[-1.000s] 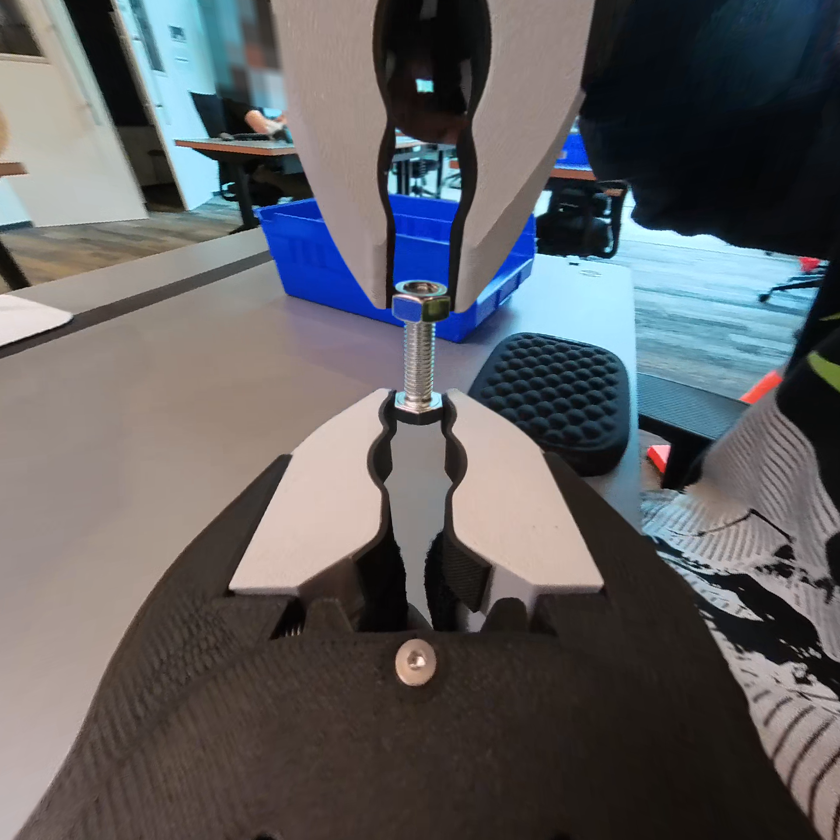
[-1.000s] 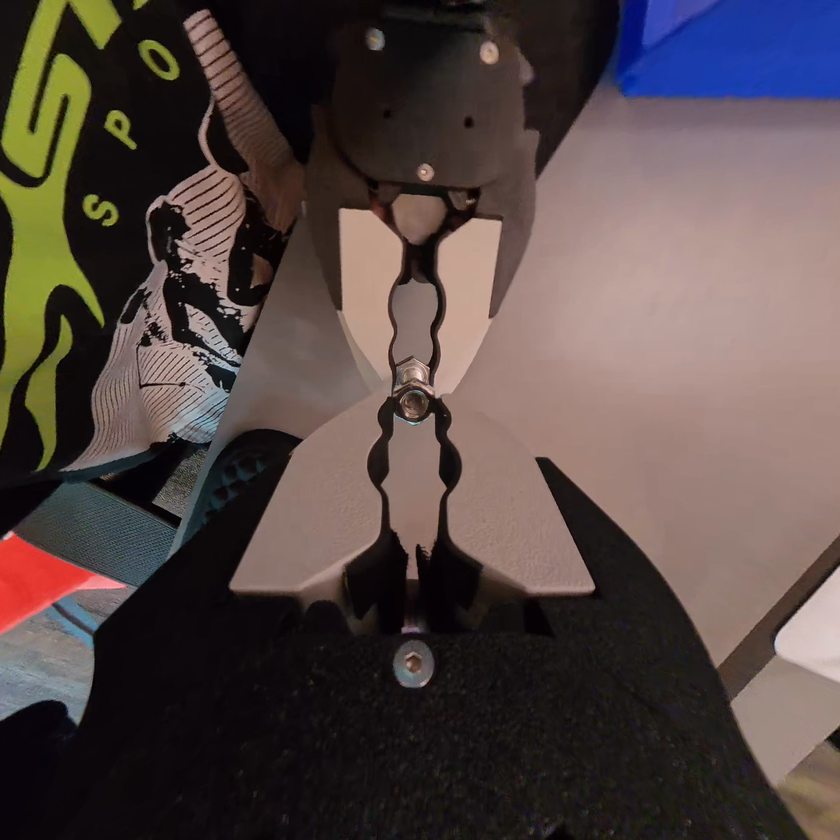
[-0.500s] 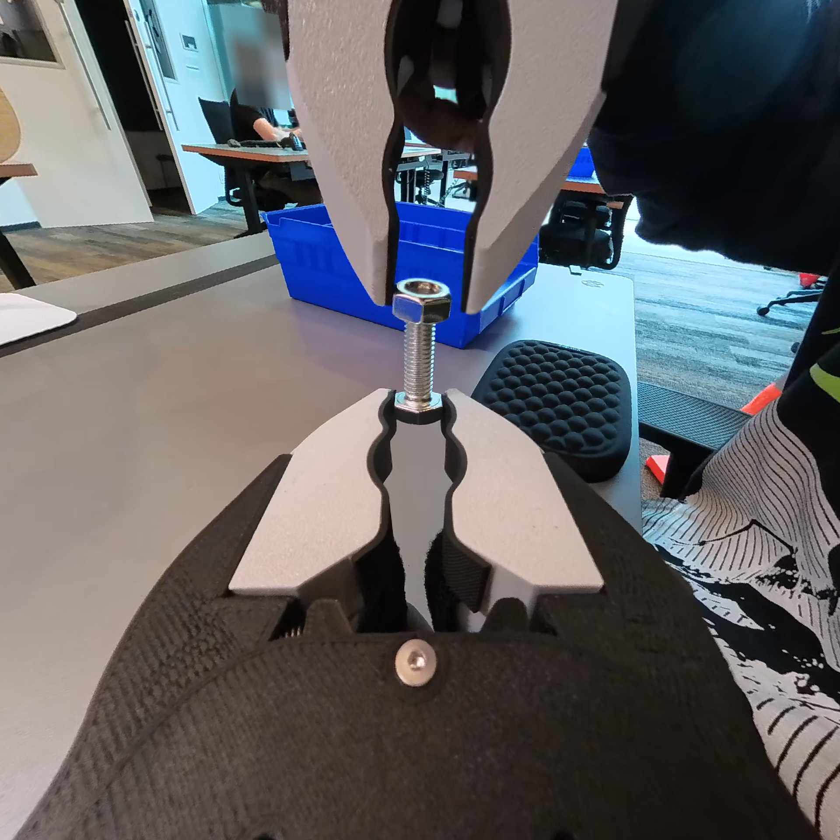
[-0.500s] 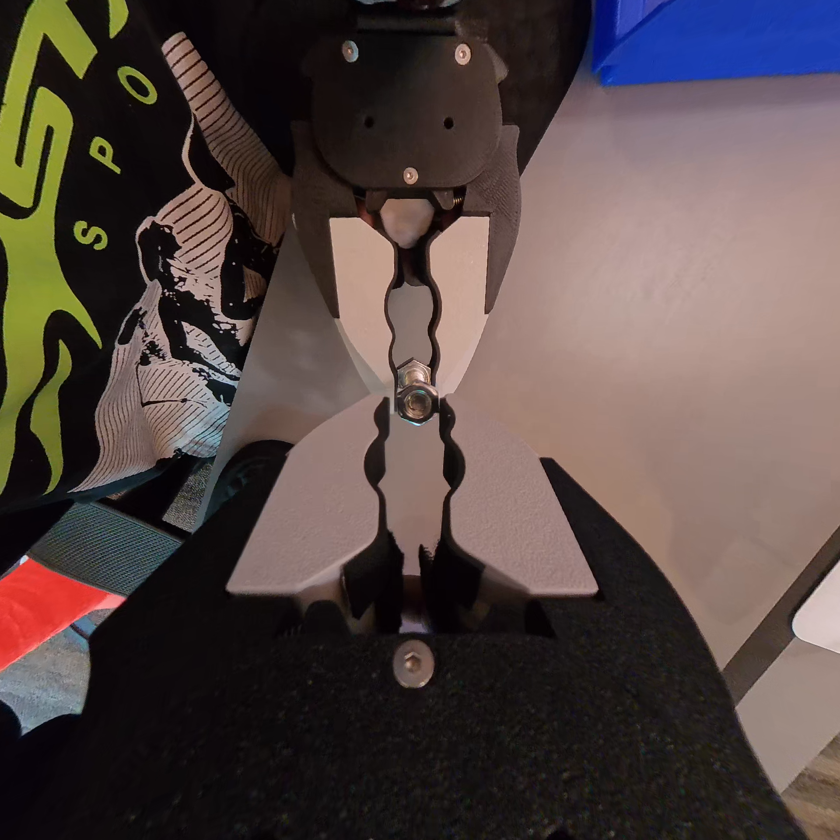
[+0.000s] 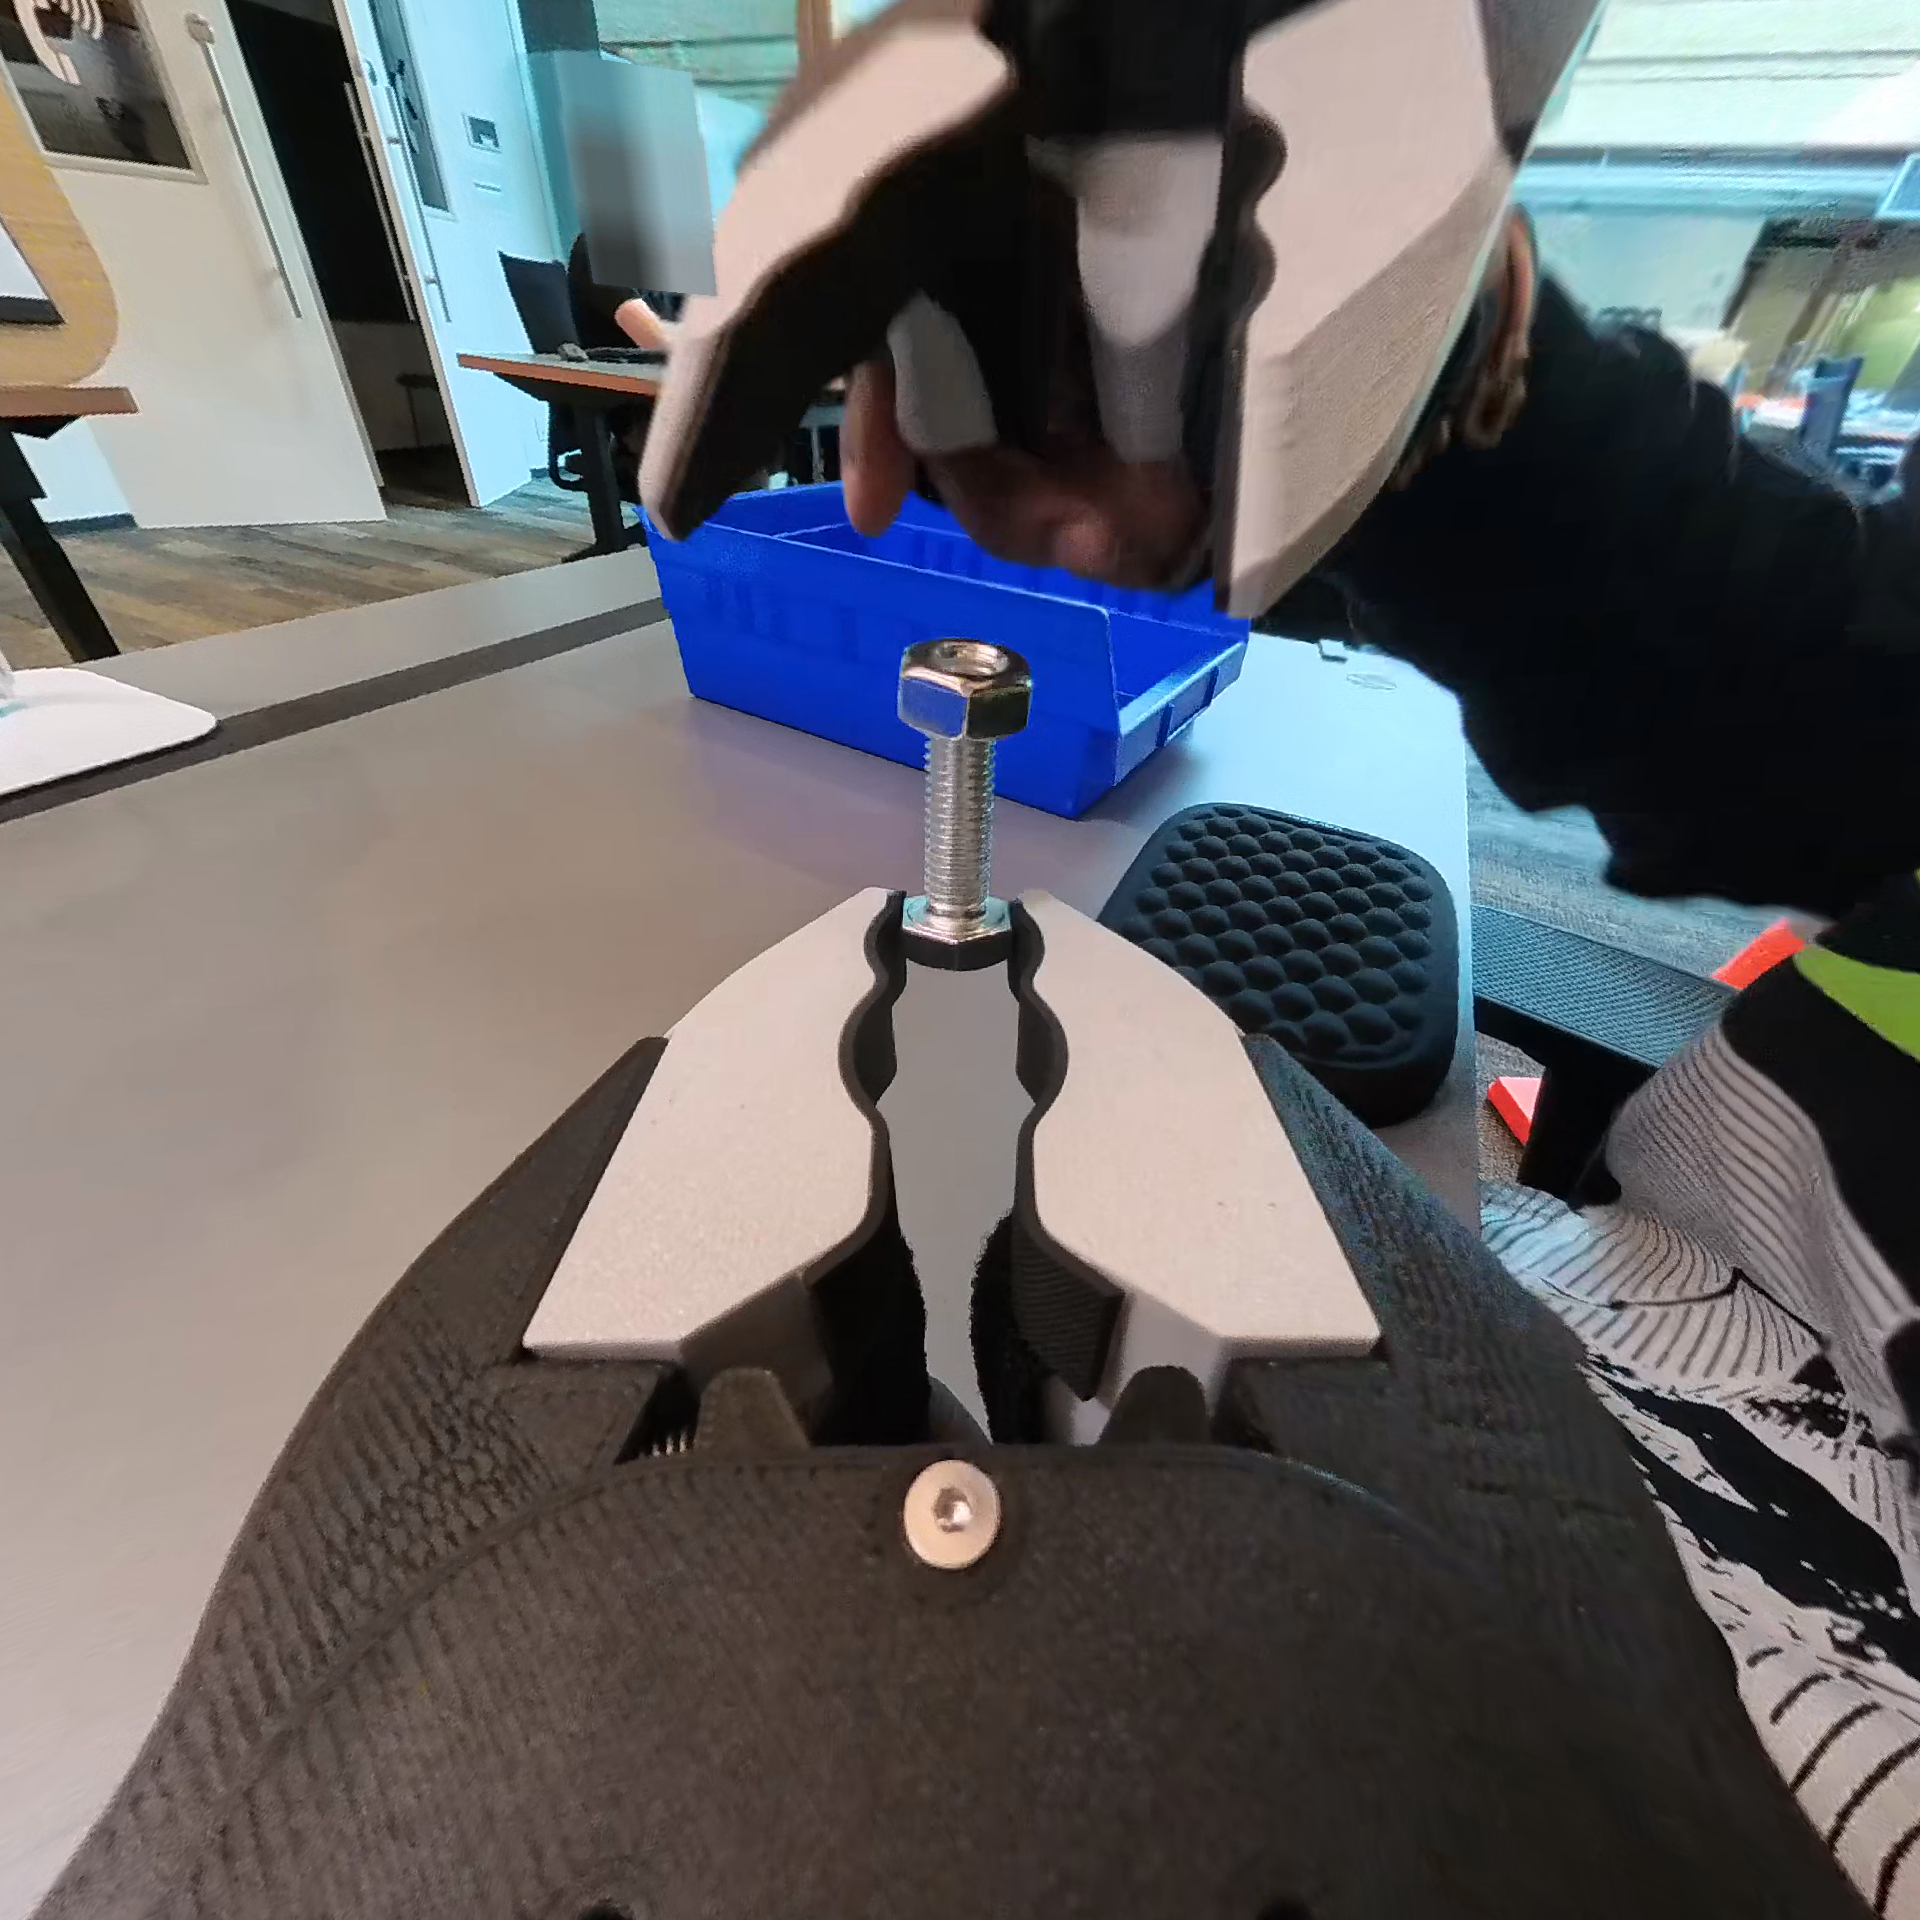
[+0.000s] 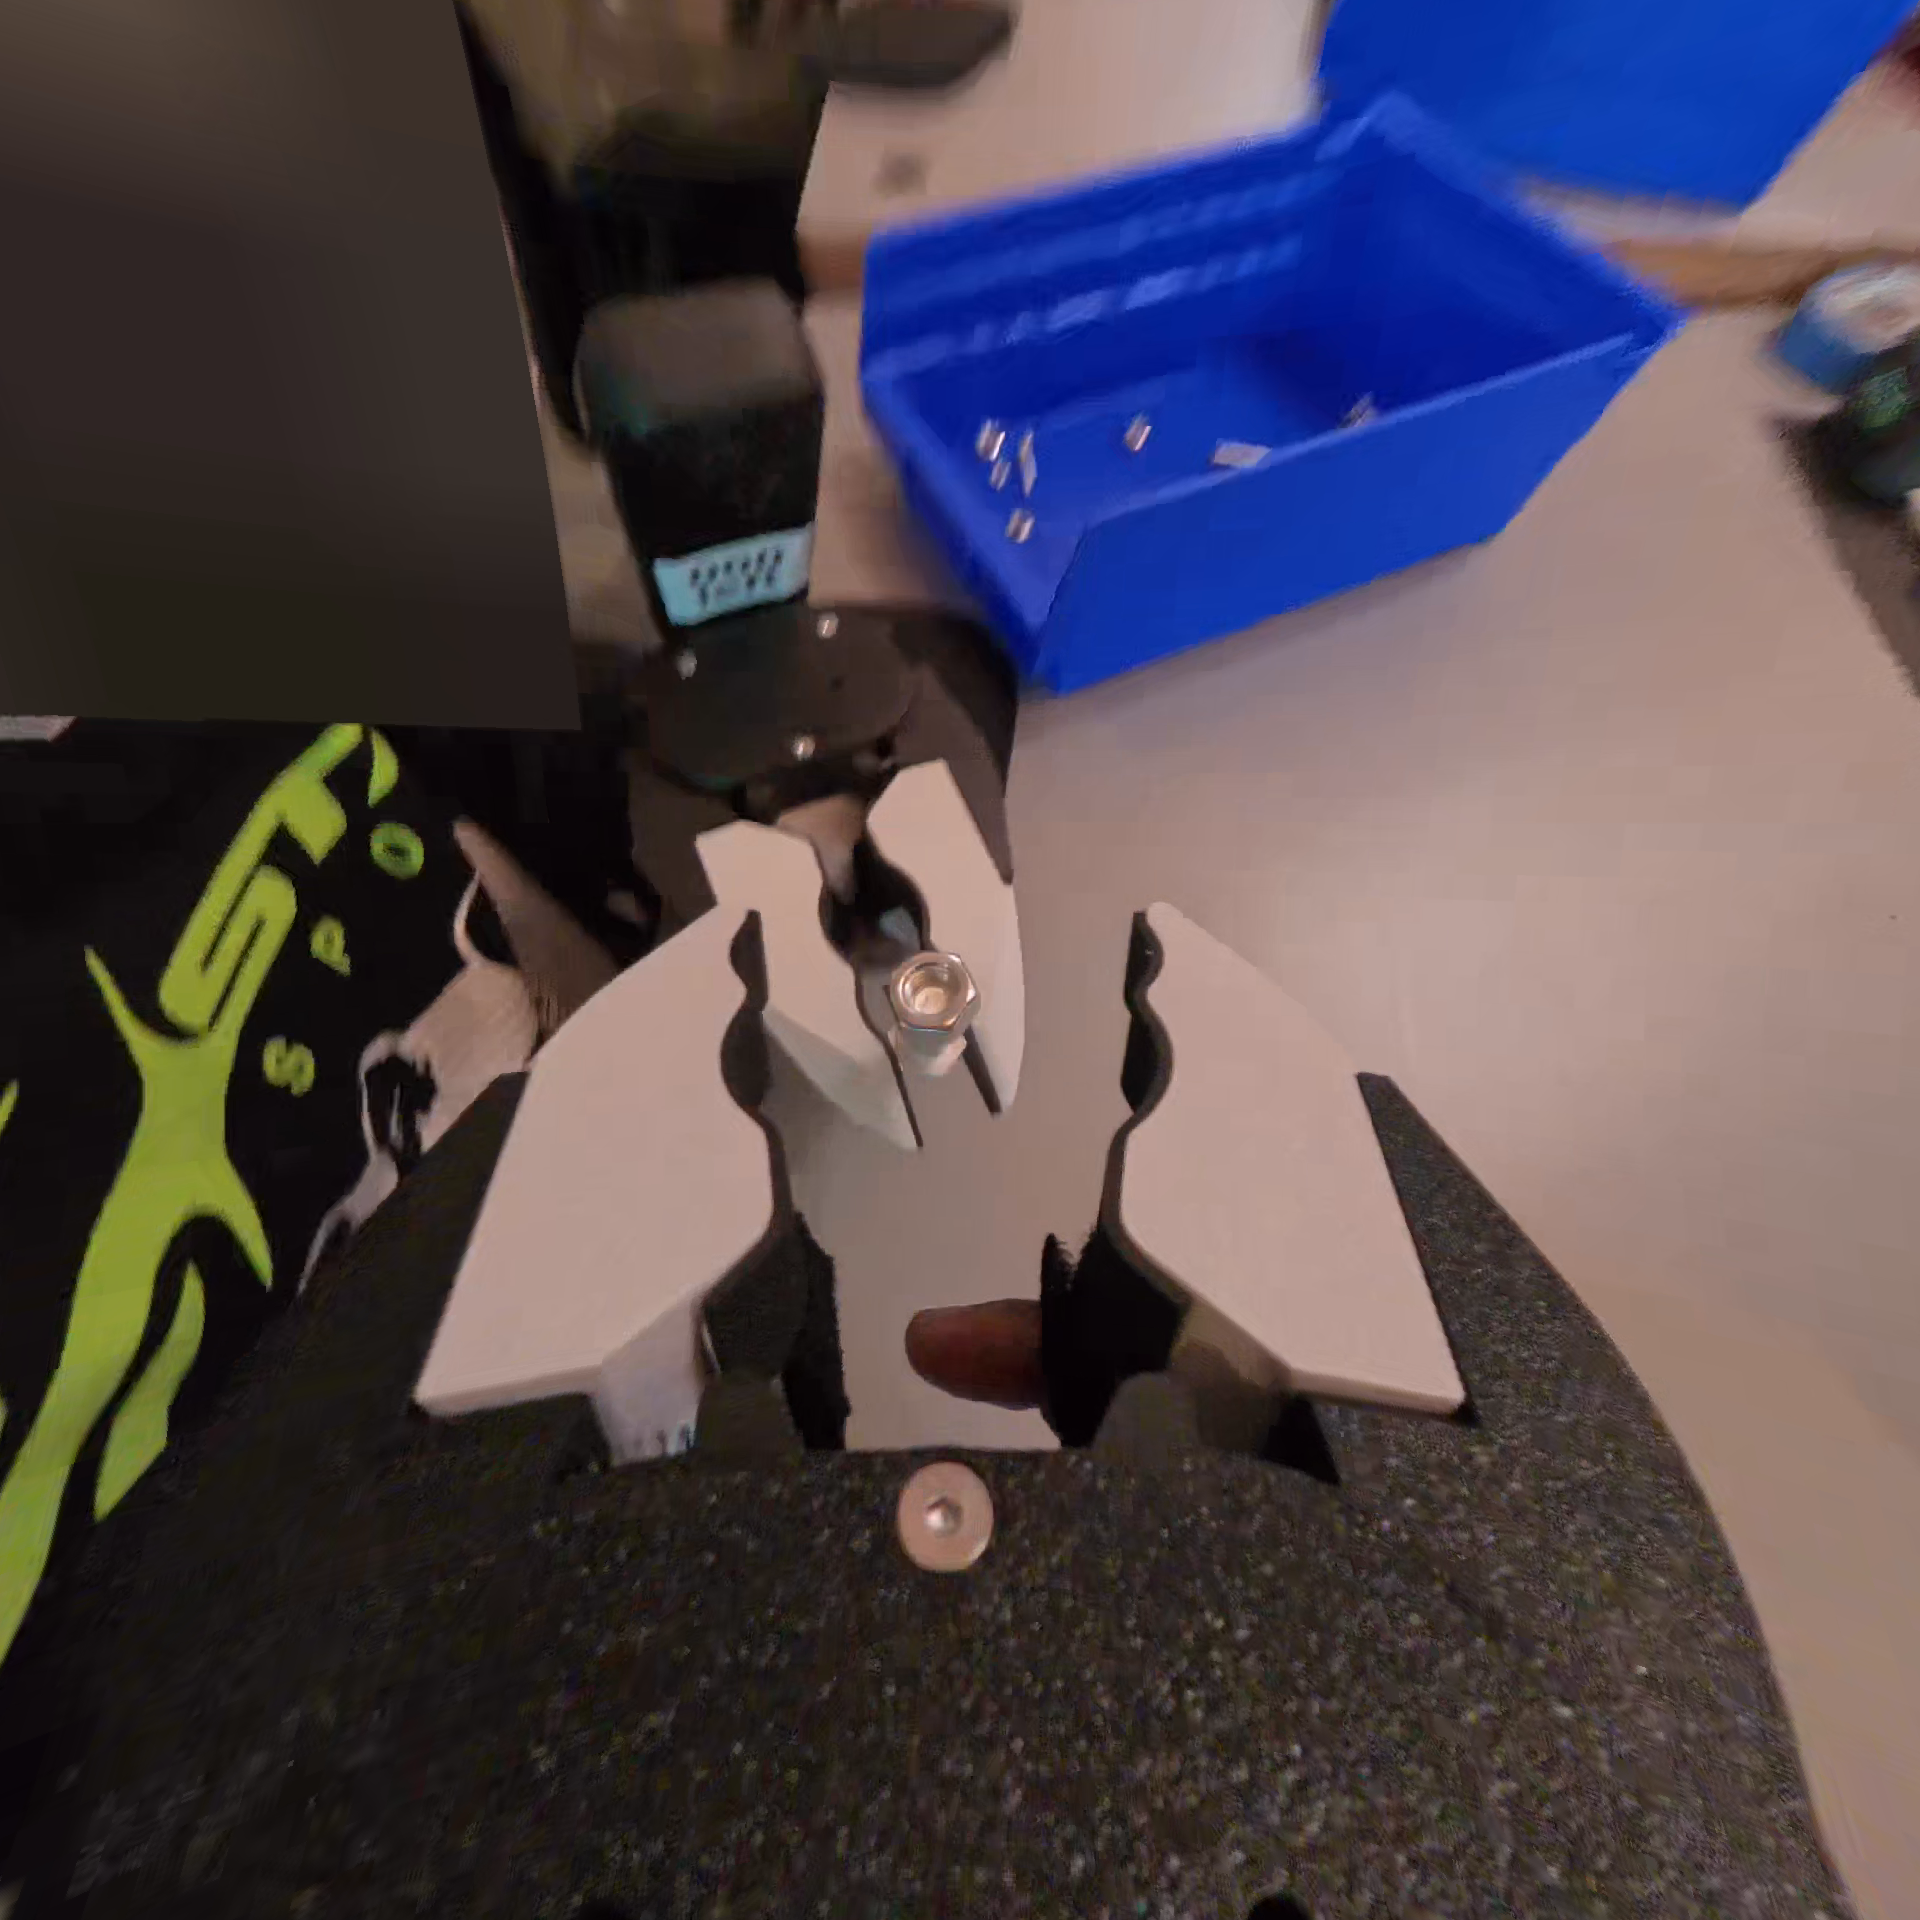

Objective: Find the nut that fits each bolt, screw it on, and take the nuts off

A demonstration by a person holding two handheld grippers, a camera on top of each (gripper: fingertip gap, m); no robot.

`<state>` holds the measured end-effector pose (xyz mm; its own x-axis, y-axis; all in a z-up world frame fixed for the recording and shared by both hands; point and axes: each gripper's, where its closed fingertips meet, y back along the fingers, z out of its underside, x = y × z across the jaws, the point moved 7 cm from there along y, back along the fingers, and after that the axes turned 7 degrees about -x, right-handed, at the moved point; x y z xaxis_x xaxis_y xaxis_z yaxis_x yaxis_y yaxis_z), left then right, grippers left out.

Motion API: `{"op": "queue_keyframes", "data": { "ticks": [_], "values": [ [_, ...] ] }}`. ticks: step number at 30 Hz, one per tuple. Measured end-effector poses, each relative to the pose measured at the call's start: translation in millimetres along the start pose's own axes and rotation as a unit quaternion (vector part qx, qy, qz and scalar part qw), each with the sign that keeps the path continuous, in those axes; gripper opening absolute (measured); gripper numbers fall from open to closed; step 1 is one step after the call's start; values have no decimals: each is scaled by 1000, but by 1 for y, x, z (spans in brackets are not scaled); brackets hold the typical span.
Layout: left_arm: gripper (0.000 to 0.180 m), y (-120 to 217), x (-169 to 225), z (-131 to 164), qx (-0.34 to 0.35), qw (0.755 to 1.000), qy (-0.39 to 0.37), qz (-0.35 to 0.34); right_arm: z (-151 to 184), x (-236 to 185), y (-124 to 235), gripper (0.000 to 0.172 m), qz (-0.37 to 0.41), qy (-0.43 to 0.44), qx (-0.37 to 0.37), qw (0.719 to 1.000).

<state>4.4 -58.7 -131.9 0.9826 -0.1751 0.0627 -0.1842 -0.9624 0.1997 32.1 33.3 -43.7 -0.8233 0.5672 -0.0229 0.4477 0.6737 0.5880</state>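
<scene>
Grey and smooth, the tabletop (image 5: 312,935) runs back toward an office with desks and a doorway, so anything dropped here would likely roll freely. At the left of the action, the left gripper (image 5: 954,940) is clamped on the hexagonal head of a bright steel threaded bolt (image 5: 958,831), which stands upright with a shiny steel hex nut (image 5: 964,694) sitting at the very top of its thread. My reading is that the nut is only engaged by a few turns, so a tilt or jolt of the bolt could shake it loose, or a skewed start could cross-thread it. Behind the bolt sits an open blue plastic bin (image 6: 1247,416) holding small metal parts, and a black dimpled pad (image 5: 1288,925) lies to the right of it. Above, the right gripper (image 6: 940,1029) hangs with its fingers spread wide and nothing between them, clear of the nut. If it closes off-centre on the nut, it may push the bolt sideways in the left grip or knock the nut off onto the table
</scene>
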Motion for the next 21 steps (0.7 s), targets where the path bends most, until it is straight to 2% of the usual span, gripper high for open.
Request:
{"op": "queue_keyframes", "data": {
  "ticks": [3,8,21],
  "values": [
    [19,-1,0,0,-2,1000,-1,-1,20,-5,-4,66,26,-58,121,991],
    [19,0,-2,0,-2,1000,5,-9,34,-18,-12,63,54,-81,206,974],
    [19,0,-6,0,-1,999,18,-32,42,-26,-10,54,73,-89,227,967]
  ]
}}
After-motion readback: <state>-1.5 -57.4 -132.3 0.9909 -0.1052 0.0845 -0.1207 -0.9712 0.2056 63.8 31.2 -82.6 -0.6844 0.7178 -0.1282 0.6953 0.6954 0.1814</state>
